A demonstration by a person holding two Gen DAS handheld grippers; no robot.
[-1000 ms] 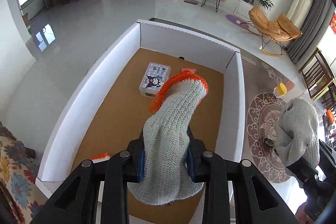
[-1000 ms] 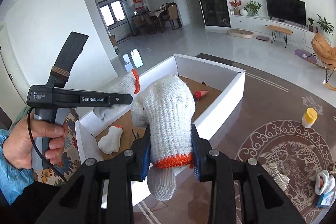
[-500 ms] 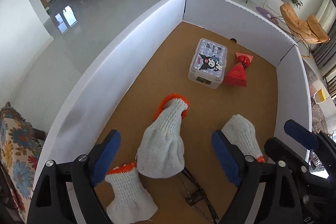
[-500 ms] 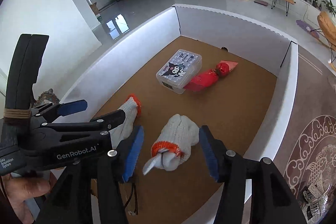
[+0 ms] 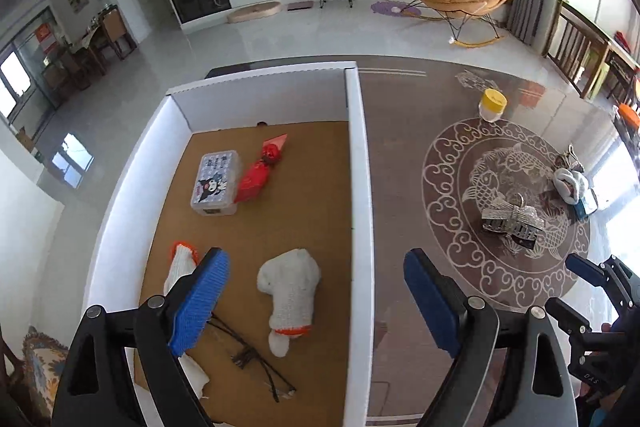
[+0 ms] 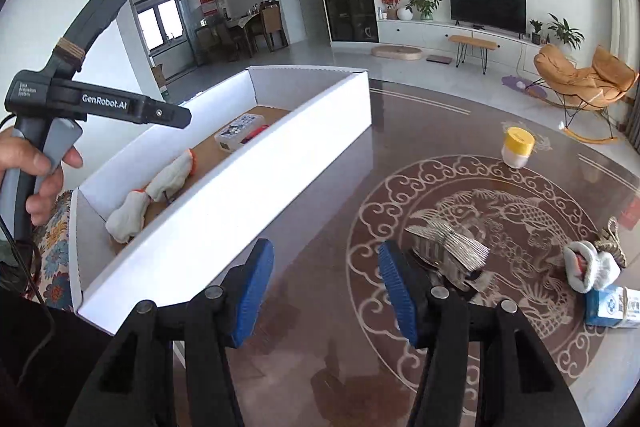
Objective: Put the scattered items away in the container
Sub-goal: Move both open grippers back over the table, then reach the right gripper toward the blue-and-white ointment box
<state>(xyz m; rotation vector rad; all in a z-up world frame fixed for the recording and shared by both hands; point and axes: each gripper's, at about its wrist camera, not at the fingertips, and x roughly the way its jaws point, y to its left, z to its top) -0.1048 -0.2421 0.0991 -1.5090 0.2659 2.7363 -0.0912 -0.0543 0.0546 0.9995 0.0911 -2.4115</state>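
Both hanging released, nothing between the jaws: left gripper (image 5: 316, 303) over the container (image 5: 358, 163) wall; right gripper (image 6: 326, 289) facing the silver bundle (image 6: 448, 251) — probably next, lying near the table centre.

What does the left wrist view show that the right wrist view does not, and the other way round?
Only the left wrist view shows the red packet and the black cable on the box floor. Only the right wrist view shows the blue-and-white carton and the hand holding the left gripper's handle. Both show the white box, the gloves inside and the yellow-lidded jar.
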